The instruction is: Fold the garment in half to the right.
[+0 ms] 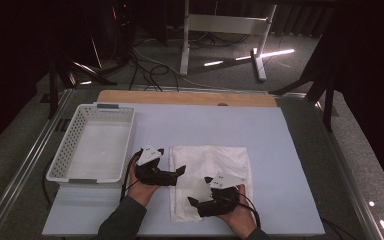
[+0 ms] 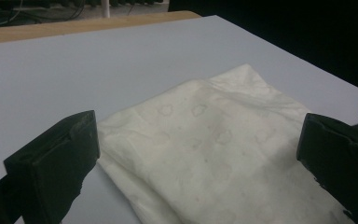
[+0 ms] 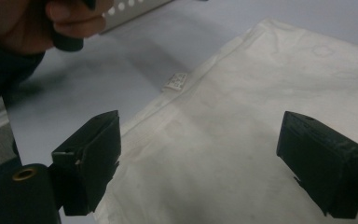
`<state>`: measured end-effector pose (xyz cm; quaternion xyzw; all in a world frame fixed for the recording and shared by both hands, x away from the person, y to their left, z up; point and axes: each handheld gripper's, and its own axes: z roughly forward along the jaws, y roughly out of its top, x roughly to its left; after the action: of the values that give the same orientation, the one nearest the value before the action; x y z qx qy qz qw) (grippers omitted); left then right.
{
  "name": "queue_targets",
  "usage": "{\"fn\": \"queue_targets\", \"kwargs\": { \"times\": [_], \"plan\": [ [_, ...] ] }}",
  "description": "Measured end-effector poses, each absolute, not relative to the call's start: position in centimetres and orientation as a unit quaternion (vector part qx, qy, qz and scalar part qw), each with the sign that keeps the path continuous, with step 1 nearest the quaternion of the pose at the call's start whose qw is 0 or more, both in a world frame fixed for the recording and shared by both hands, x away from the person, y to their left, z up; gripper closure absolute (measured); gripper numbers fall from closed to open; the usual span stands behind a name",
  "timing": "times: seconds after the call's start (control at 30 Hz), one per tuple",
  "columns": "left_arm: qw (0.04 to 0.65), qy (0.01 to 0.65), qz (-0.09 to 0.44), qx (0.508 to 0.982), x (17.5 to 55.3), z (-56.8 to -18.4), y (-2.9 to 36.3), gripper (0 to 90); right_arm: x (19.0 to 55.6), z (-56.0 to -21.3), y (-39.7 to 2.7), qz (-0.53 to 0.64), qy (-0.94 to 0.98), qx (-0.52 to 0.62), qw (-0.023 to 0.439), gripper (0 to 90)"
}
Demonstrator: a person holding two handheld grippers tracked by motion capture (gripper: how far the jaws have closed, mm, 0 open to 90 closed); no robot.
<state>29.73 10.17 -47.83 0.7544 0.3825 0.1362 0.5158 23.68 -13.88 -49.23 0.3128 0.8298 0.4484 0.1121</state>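
Note:
A folded white cloth (image 1: 210, 172) lies flat on the pale table top (image 1: 280, 150), near its front edge. My left gripper (image 1: 180, 171) sits at the cloth's left edge and points right across it. In the left gripper view its jaws stand wide open (image 2: 198, 128) over the cloth (image 2: 214, 154), holding nothing. My right gripper (image 1: 193, 202) is over the cloth's front part and points left. In the right gripper view its jaws are also wide apart (image 3: 200, 123) above the cloth (image 3: 242, 140), whose hem carries a small label (image 3: 176, 81).
A white perforated basket (image 1: 70, 142) stands on the table's left side, just beyond my left hand (image 3: 51, 23). A wooden strip (image 1: 185, 97) runs along the table's far edge. Cables and a white stand (image 1: 220, 30) are on the floor behind.

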Motion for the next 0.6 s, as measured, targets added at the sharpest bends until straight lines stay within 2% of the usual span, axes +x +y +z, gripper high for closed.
{"fn": "queue_targets", "kwargs": {
  "times": [0.2,0.5,0.6],
  "plan": [
    [0.516,0.382,0.137,0.754,29.7,-47.8,10.2,0.2,23.2,-49.8,-12.3,0.436,0.846,0.290,0.100,19.5],
    [0.517,0.383,0.137,0.753,29.6,-47.7,10.3,0.2,22.0,-51.0,-10.1,0.422,0.868,0.255,0.061,35.6],
    [0.517,0.382,0.136,0.754,29.6,-47.7,10.3,0.2,21.8,-51.4,-9.7,0.414,0.875,0.246,0.052,35.5]
  ]
}}
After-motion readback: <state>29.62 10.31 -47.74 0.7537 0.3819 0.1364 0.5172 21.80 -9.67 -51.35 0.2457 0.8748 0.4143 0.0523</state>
